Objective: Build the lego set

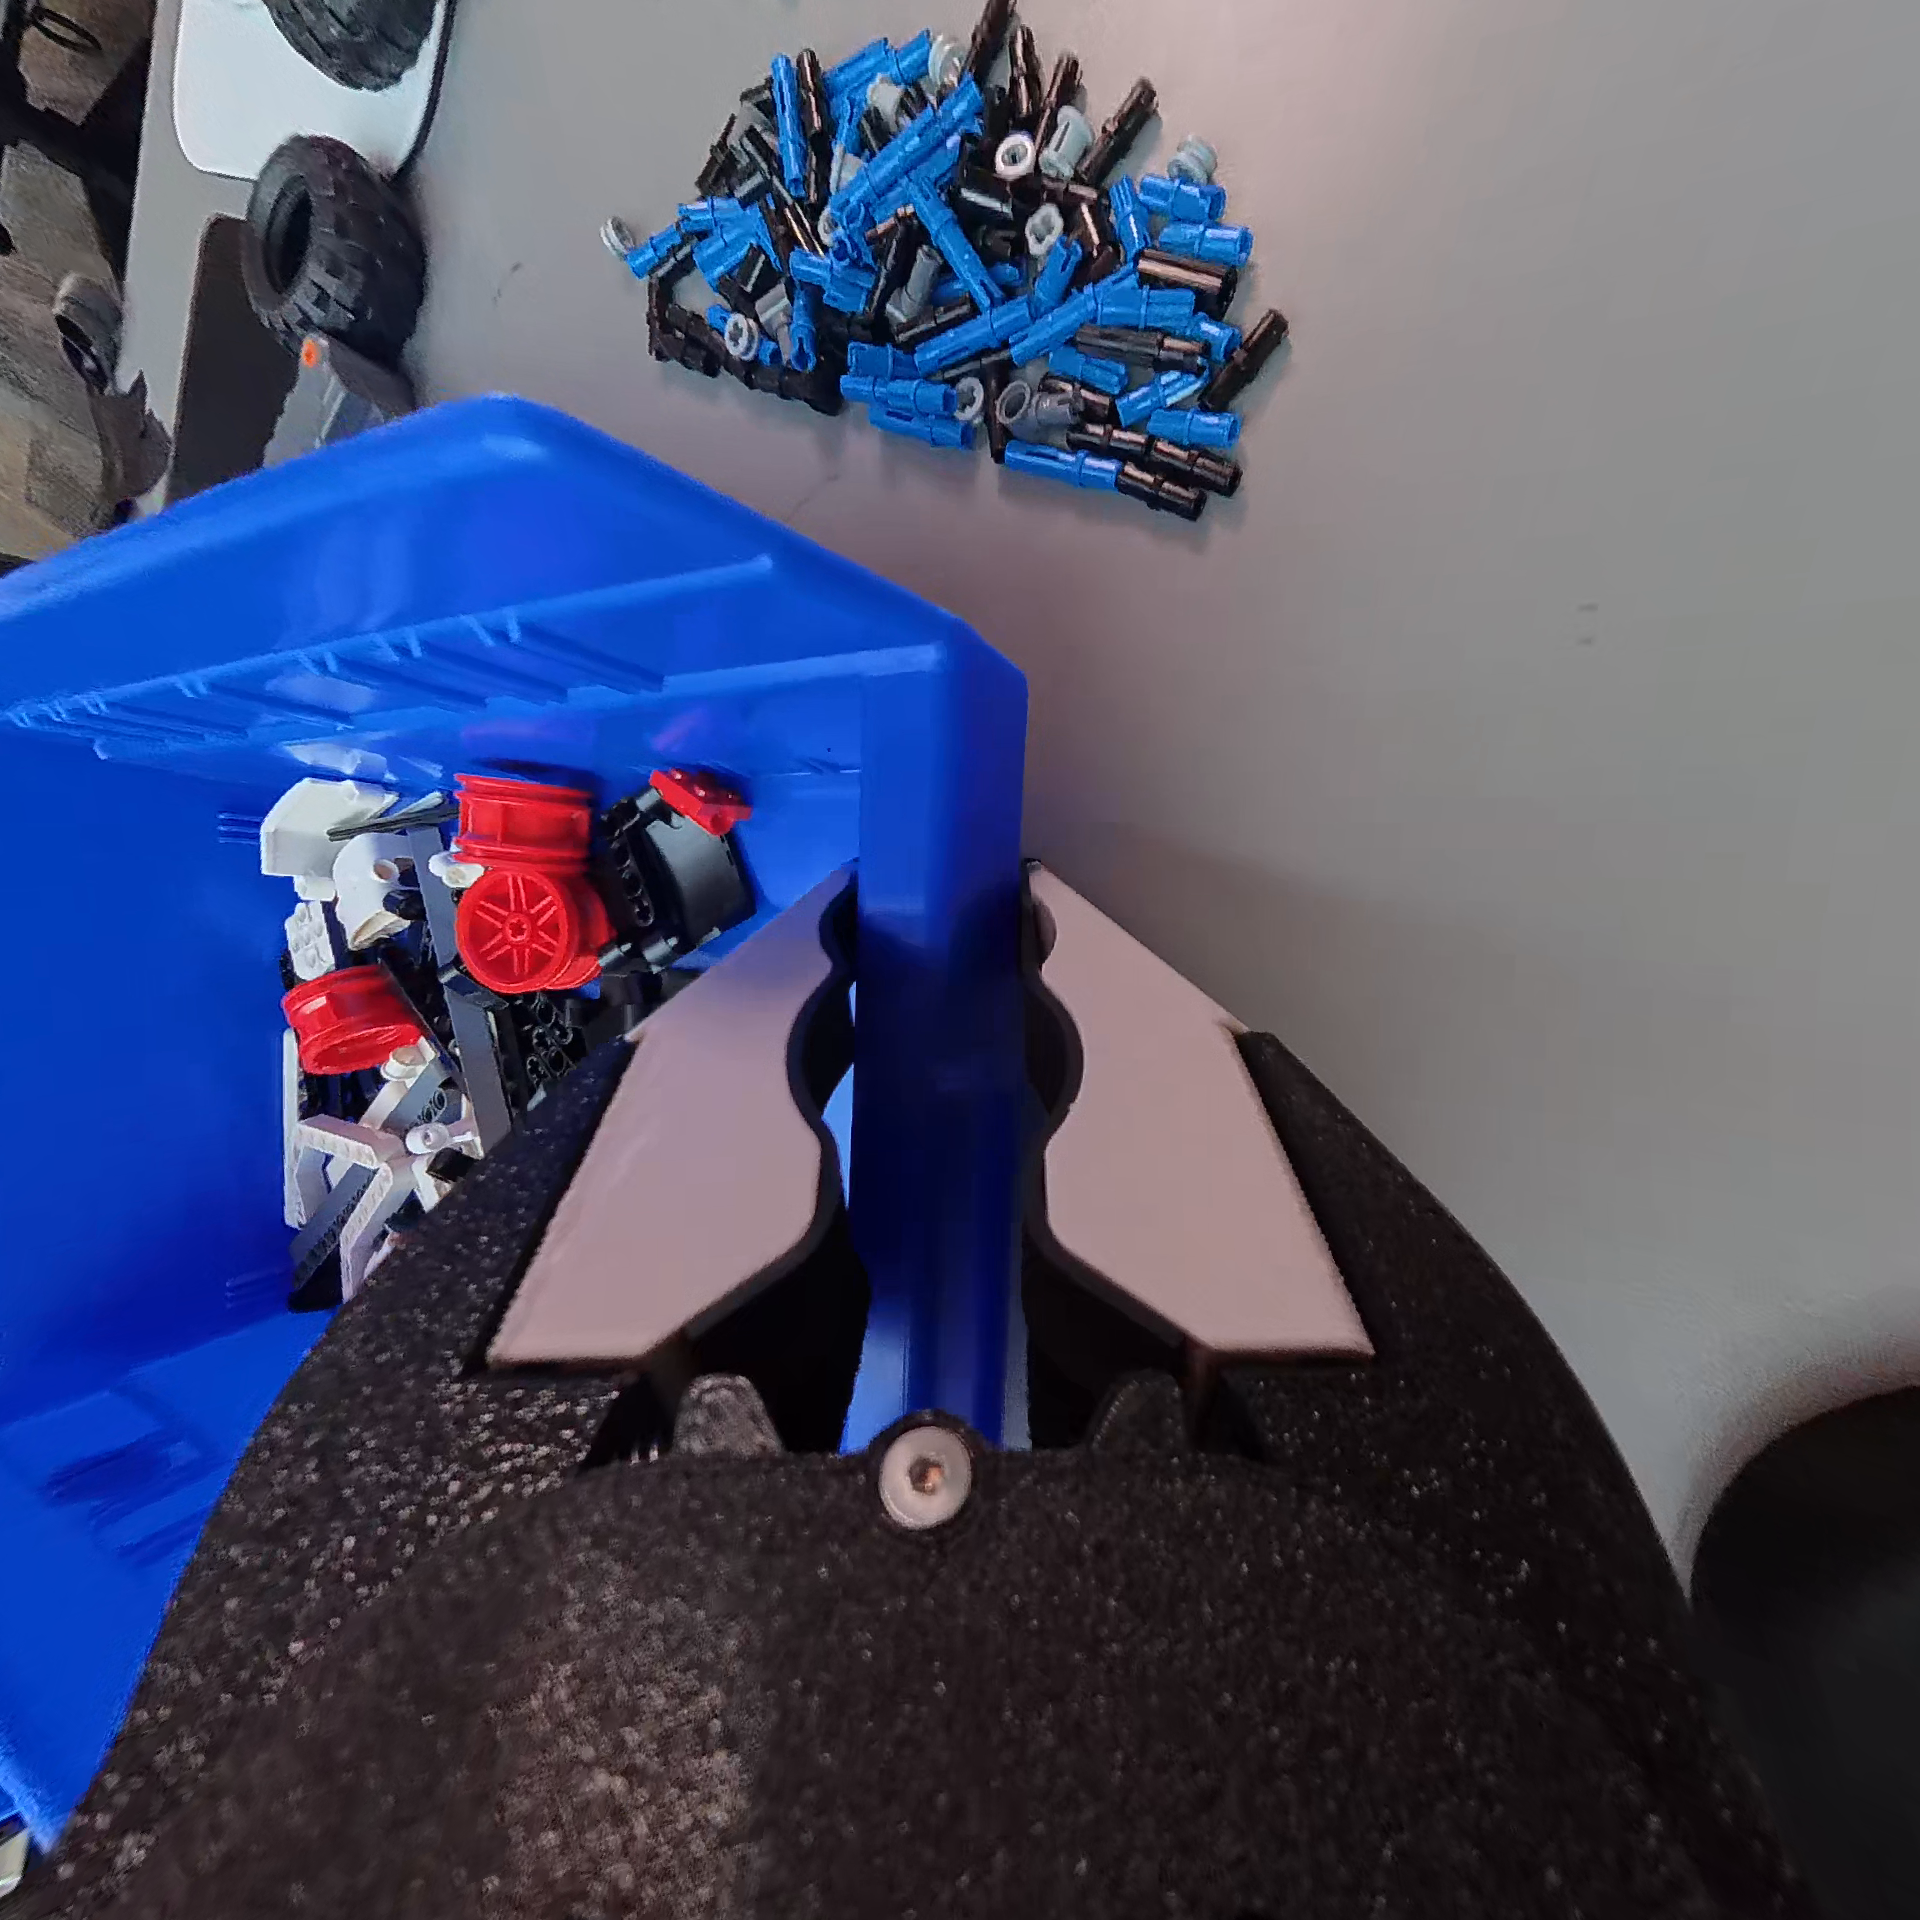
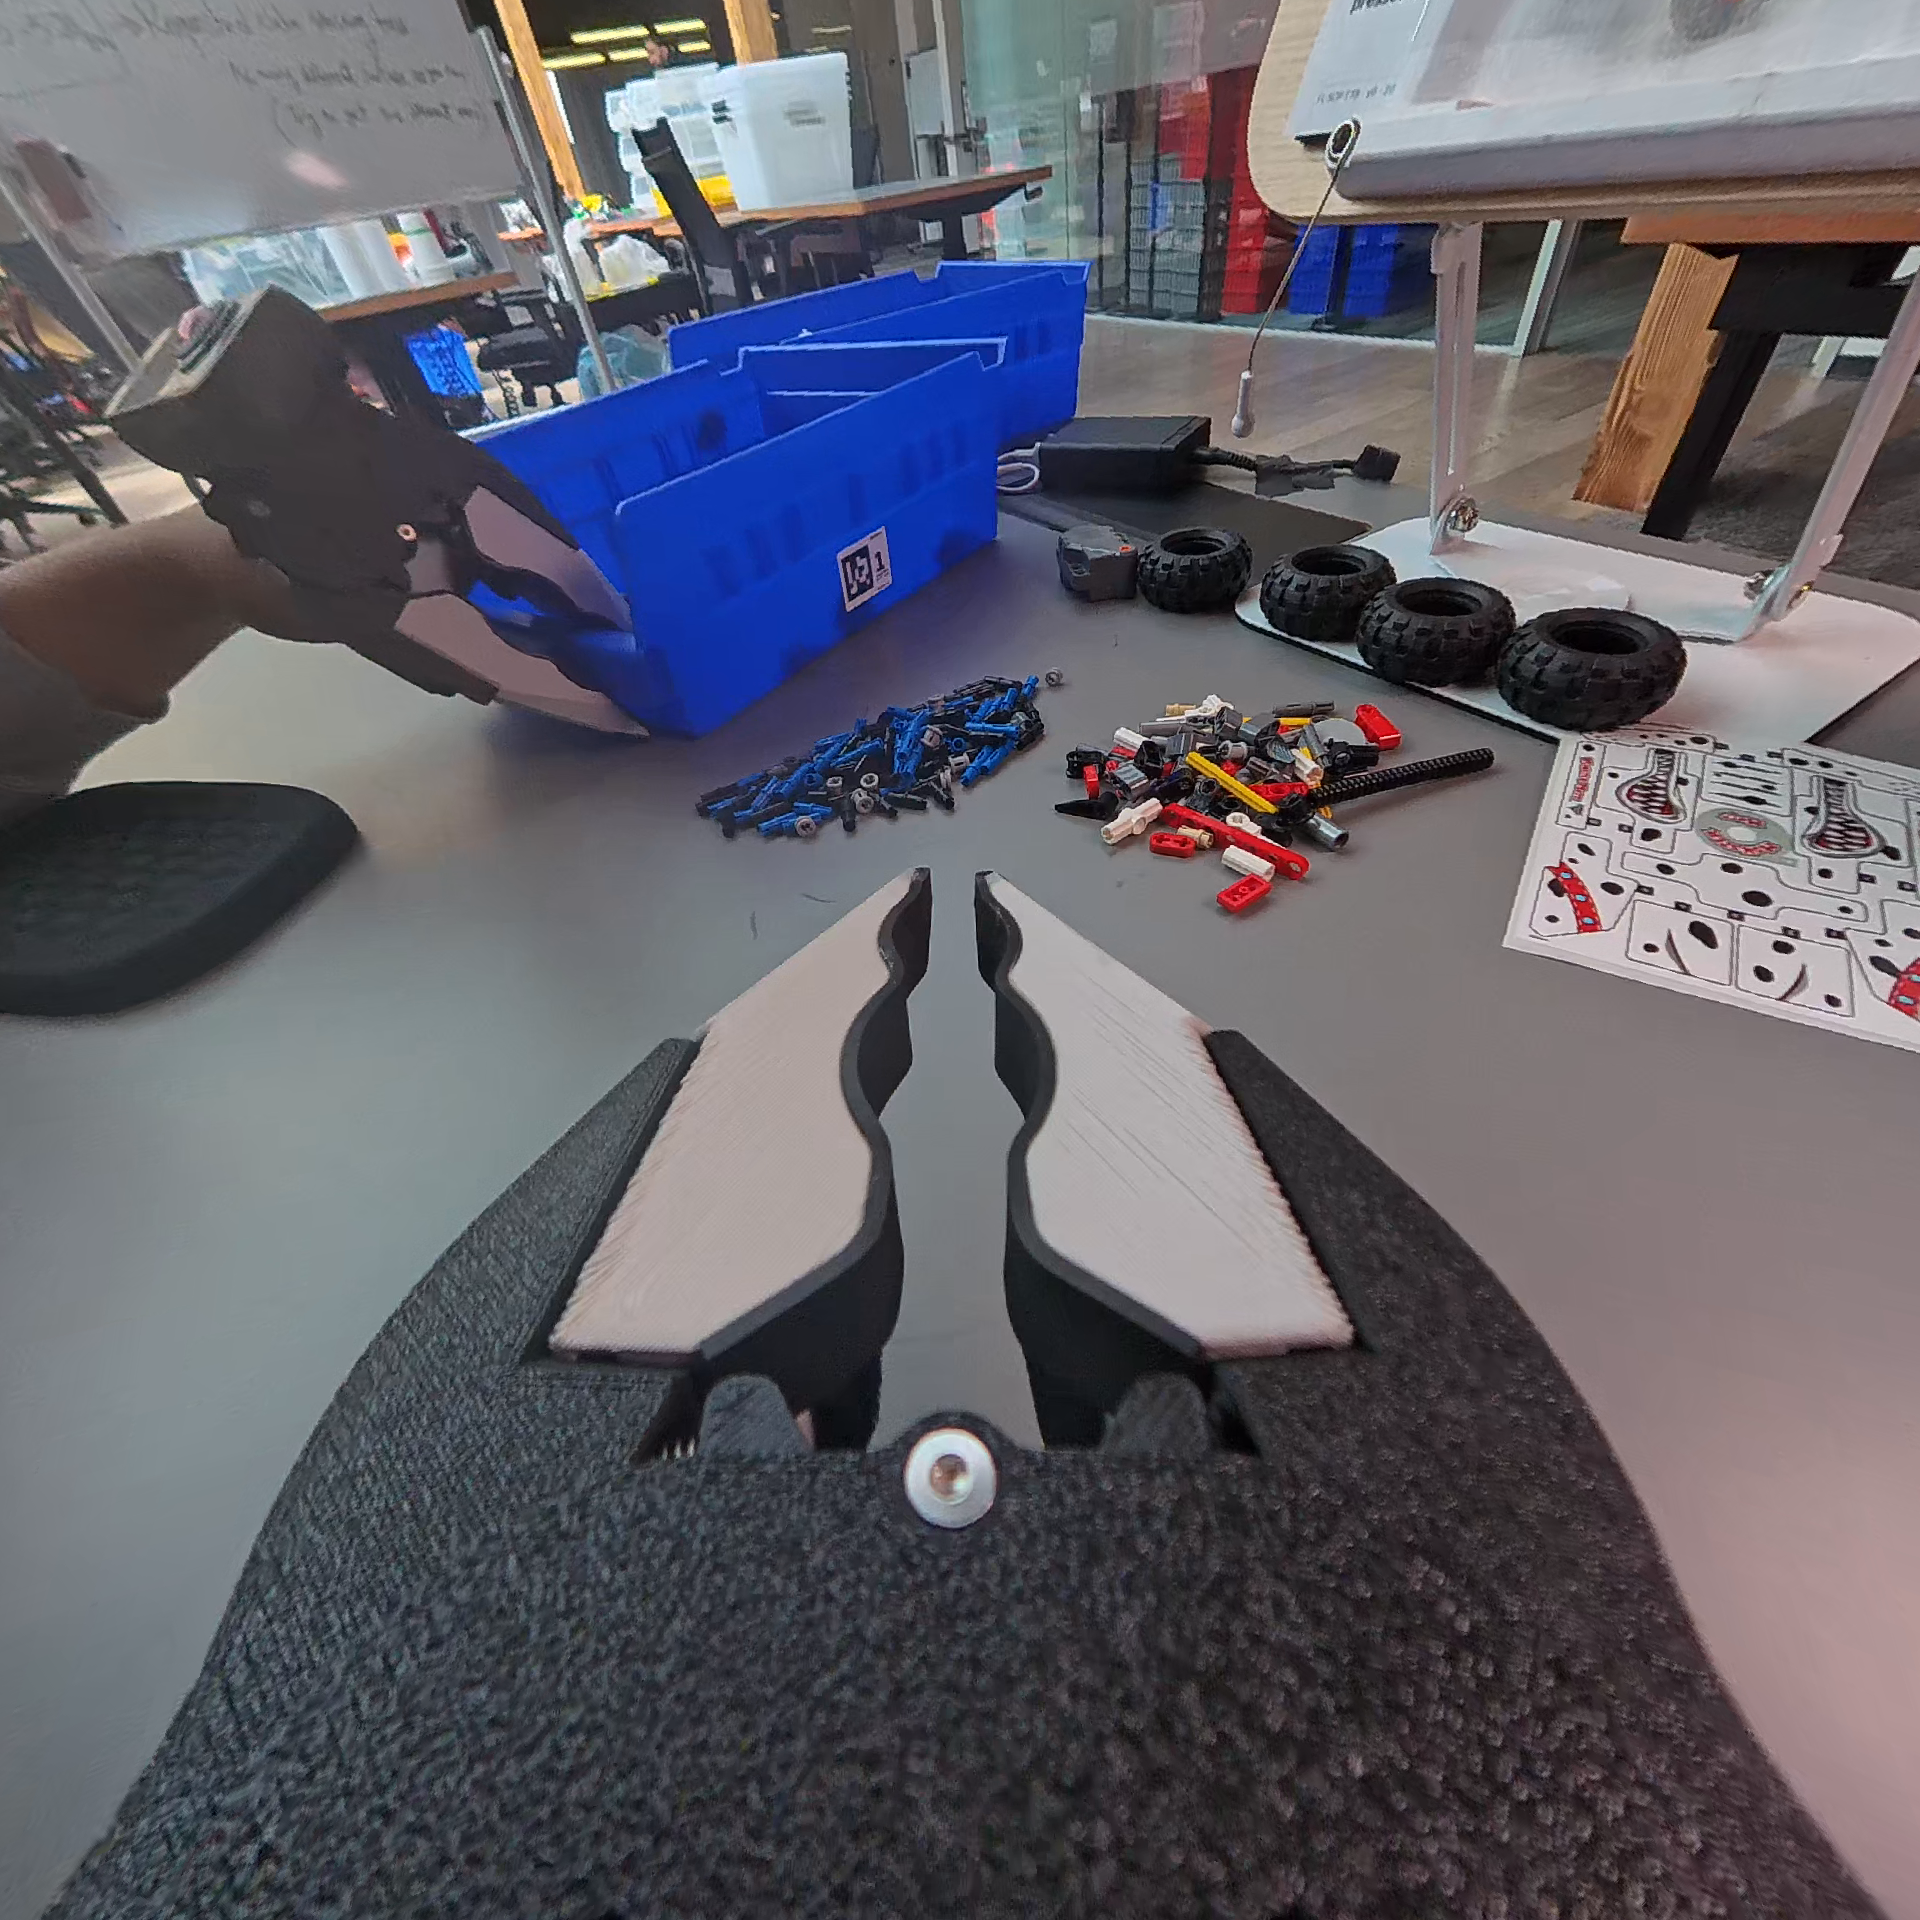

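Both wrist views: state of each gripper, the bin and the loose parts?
left gripper: shut on blue bin's wall
blue bin: tipped, parts still inside
right gripper: open, empty, above table
blue and black pins: piled on table
tyres: four, lying in a row

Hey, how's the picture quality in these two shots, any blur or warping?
Left wrist view: the blue bin is slightly smeared, the pin pile sharp. Right wrist view: fisheye bending at the edges; the left hand-held gripper and black pad look soft, the tyres crisp.
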`<state>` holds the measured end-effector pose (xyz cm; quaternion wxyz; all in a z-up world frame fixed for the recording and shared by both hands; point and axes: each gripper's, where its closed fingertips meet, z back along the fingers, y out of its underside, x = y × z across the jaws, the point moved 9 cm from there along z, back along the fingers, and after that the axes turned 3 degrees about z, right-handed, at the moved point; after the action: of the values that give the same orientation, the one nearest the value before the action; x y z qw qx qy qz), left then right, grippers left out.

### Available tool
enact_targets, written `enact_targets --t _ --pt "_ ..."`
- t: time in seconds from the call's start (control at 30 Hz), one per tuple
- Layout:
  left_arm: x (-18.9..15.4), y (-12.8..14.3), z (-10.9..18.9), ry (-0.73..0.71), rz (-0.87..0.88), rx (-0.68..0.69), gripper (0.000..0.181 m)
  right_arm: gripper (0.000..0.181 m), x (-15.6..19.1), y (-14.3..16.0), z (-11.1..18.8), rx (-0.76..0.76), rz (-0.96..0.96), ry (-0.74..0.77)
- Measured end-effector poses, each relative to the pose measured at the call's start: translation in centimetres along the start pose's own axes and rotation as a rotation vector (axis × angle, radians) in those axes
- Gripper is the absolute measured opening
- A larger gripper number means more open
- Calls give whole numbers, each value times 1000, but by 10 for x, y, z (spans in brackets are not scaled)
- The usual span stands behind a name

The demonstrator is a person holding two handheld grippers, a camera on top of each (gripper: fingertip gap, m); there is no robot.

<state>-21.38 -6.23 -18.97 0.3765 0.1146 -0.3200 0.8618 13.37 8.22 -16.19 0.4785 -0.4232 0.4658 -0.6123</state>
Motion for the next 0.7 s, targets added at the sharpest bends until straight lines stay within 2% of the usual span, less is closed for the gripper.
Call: enact_targets --t 0.03,0.13,0.3,0.37,0.43,0.6,0.7 --pt "0 -3 2 -1 14 -37 28 8 0 0 0 0 1 1" --pt "-1 -15 18 16 109 -224 35 8 2 -1 1 0 12 0" --pt "-9 -56 76 186 413 -792 57 8 4 -7 2 -34 -2 -3" --pt "-15 -75 80 242 491 -934 65 8 5 -11 0 -57 -12 4" --pt "-20 -94 68 244 506 -987 65 11 8 -13 -2 -77 2 24" --pt "-23 -130 10 224 533 -975 42 19 21 -11 1 -108 112 90" --pt "-22 -147 -10 273 560 -1009 36 26 19 -6 -1 -123 95 102"
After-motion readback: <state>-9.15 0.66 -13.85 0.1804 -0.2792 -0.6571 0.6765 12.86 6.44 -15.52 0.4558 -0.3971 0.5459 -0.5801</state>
